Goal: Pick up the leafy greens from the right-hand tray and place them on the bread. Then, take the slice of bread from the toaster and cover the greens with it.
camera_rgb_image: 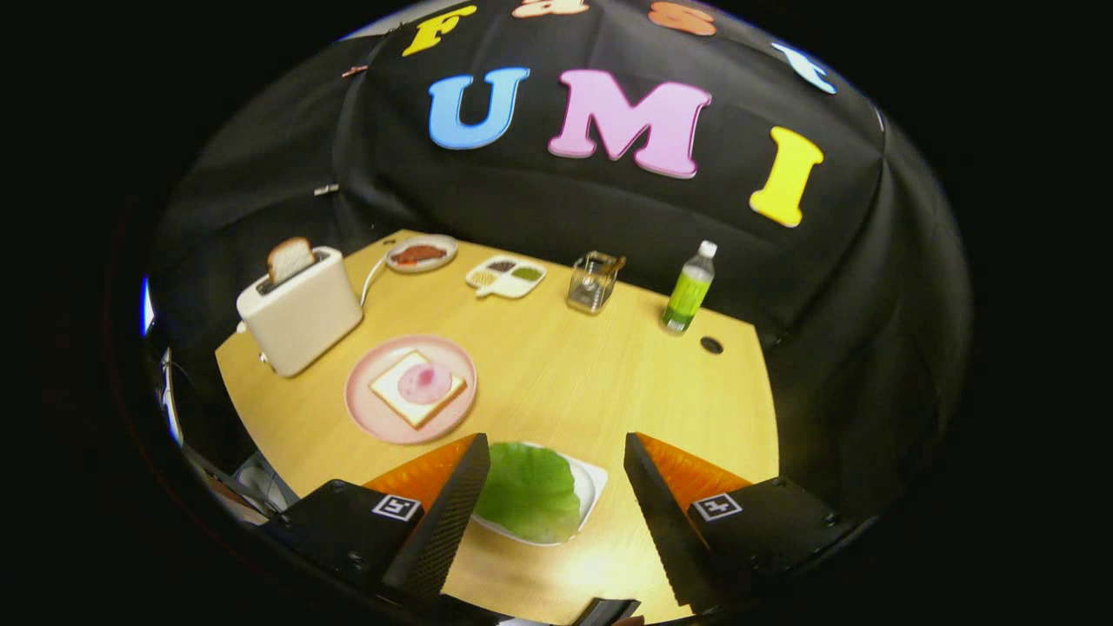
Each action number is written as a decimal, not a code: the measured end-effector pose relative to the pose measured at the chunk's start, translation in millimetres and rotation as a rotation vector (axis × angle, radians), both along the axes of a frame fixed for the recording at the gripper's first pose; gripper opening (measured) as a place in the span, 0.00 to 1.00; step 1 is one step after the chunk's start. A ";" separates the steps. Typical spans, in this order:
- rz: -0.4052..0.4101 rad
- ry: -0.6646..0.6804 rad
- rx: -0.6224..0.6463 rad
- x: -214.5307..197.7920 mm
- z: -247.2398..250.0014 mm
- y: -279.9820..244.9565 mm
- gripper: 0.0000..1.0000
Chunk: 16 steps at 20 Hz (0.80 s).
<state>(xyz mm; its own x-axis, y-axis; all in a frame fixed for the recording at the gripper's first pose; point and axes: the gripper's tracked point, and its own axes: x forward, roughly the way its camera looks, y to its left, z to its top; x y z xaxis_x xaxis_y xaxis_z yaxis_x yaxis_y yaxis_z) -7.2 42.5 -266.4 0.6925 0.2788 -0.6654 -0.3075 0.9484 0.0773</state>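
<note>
A green leaf of leafy greens (529, 491) lies in a white tray (589, 483) between my two fingers, nearer the left one. My gripper (556, 456) hovers above it, open and holding nothing. Beyond the left finger a pink plate (365, 404) carries a square slice of bread (393, 389) topped with a pink round of meat (424, 382). Further back on the left stands a white toaster (300, 317) with a second slice of bread (289, 258) sticking up out of its slot.
Along the back of the wooden table (565, 365) sit a small plate of red food (421, 254), a white divided dish (507, 276), a clear glass jar (594, 281) and a green bottle (689, 289). A dark hole (711, 345) marks the tabletop near the bottle.
</note>
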 end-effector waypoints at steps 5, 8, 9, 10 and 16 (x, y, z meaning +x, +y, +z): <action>0.063 0.193 0.003 -13.7 -79.7 14.7 0.96; 0.108 0.270 0.000 -10.0 -112.1 21.3 0.94; 0.127 0.291 -0.009 -7.0 -121.5 21.8 0.93; 0.144 0.313 -0.016 -5.8 -129.4 23.1 0.92; 0.224 0.440 -0.032 -10.6 -164.5 34.3 0.80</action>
